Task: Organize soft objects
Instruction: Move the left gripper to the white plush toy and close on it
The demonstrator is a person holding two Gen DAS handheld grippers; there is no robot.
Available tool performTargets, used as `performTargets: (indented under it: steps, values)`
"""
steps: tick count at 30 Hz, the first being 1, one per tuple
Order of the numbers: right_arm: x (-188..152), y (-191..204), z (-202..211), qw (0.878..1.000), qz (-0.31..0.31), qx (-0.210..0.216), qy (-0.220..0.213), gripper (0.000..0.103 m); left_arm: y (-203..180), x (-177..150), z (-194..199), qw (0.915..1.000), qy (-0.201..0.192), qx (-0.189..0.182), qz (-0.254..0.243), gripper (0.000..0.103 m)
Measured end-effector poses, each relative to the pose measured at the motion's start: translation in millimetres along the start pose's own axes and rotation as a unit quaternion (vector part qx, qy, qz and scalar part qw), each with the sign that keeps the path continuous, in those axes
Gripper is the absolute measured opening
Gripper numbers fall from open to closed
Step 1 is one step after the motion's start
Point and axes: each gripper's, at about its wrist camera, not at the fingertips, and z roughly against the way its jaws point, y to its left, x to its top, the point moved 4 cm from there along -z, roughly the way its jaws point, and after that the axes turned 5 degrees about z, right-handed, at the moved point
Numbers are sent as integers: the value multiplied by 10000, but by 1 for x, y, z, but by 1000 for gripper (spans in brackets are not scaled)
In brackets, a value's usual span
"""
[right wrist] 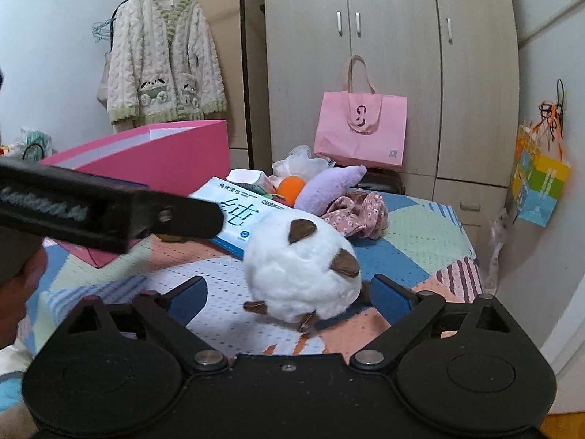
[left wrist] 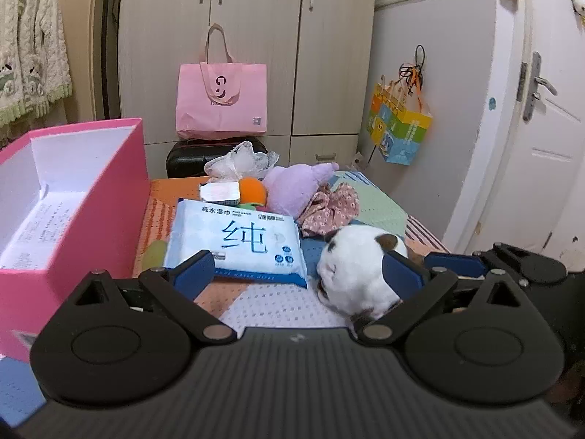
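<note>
A round white plush with brown patches lies on the patchwork bed cover. My left gripper is open, and the plush lies against its right finger. My right gripper is open with the plush between its fingers, not squeezed. Behind lie a blue wet-wipes pack, a purple plush, an orange plush, a floral cloth and a white mesh puff.
An open pink box stands on the left of the bed. A pink tote bag sits on a black case by the wardrobe. The left gripper's body crosses the right wrist view at left. A door is at right.
</note>
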Motion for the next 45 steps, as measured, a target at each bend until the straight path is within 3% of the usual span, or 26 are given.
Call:
performTargets:
  steps: [4,8,11,13,16,18,19,20,27,31,36,45]
  values:
    - [0,-2,-9,10000,62,-11,32,97,-2,4,-16,9984,0,-478,290,99]
    - [1,-7,-16,10000,-13,40,13,98,-9,4,-35,9972,190,-660,298,96]
    - [1,-11,-23,9999,-72,9,86,98,-14,0,-49,9960,369,-775,246,88]
    - [-1,-13,-29,9997,-145,26,188,98,-16,-2,-59,9954,440,-799,295,77]
    - [-4,-14,-35,9992,-263,52,311,98,-16,-5,-65,9900,626,-1149,528,65]
    - [-6,-14,-36,9991,-282,80,309,93,-18,-9,-67,9874,727,-1278,586,63]
    - [-7,-12,-37,9992,-285,59,280,83,-19,-10,-67,9875,735,-1269,576,62]
    - [-7,-12,-37,9992,-292,-3,268,80,-21,-12,-66,9877,741,-1259,549,62]
    - [-11,-7,-32,9994,-269,-122,157,78,-27,-17,-55,9907,673,-1097,448,62]
    - [-12,-3,-25,9988,-473,47,122,78,-27,-17,-44,9920,709,-958,424,61]
    - [-12,9,-17,9970,-669,370,137,78,-32,-17,-24,9936,957,-603,42,61]
    - [4,37,4,9952,-701,597,340,78,-23,-15,17,9938,996,-446,204,61]
